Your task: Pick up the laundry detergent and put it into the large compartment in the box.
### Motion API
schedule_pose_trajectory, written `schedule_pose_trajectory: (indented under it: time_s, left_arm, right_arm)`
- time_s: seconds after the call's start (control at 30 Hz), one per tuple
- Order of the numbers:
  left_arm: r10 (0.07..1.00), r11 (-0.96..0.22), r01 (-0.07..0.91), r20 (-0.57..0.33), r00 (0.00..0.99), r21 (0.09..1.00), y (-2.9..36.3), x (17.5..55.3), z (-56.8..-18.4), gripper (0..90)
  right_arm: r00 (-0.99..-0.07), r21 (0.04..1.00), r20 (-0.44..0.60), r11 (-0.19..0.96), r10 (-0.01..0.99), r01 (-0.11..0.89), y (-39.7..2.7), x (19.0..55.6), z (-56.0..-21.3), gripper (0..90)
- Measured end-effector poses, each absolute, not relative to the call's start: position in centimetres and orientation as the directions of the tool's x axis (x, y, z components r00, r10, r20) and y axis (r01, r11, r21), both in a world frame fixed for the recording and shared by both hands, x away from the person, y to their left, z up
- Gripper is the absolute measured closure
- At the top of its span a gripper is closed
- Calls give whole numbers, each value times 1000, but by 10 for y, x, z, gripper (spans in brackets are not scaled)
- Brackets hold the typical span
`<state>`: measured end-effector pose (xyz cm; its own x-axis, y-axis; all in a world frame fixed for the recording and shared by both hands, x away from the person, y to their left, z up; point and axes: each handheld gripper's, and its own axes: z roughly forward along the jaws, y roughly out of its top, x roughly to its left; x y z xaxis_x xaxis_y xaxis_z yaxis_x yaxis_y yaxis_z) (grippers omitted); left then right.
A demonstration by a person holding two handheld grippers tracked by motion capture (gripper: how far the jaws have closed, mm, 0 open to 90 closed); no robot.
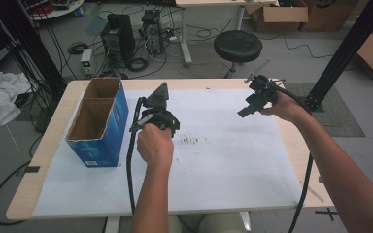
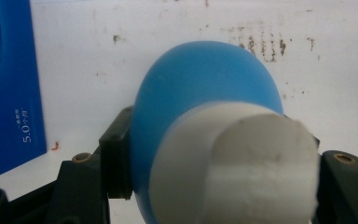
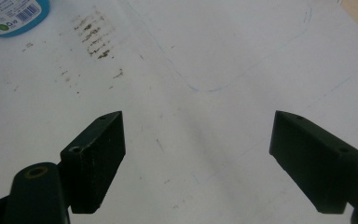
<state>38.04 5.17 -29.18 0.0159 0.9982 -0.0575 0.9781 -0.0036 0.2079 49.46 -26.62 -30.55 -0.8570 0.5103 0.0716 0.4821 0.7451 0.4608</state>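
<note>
The desk [image 1: 48, 160] carries a white sheet [image 1: 233, 165], broad and bare to the right of the blue carton [image 1: 102, 128], which stands open-topped near the sheet's left edge. Just right of the carton, the left tongs [image 2: 214, 163] are clamped on a rounded blue bottle [image 2: 200, 84] with a white cap [image 2: 242, 163]. Far right of the carton, the right tongs [image 3: 196, 163] hang apart, holding nothing.

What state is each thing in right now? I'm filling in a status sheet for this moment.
Left gripper: shut on the blue ball.
Blue ball: clamped between the jaws, white plug end toward the camera.
Right gripper: open, nothing between its jaws, above the white sheet.
Blue box: upright, top open, two compartments, both look empty.
White sheet: flat on the table, stained near its middle.
</note>
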Motion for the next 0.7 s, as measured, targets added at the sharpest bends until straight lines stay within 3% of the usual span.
schedule_pose_trajectory:
  time_s: [0.37,0.7]
  left_arm:
    - [996,-36,977,-74,53,212,54,378,-281,379]
    - [992,-87,966,-68,107,244,58,373,-238,379]
  right_arm:
    - [-855,460,78,743,513,487,-267,495,-306,184]
    - [-855,460,77,743,512,486,-270,493,-304,184]
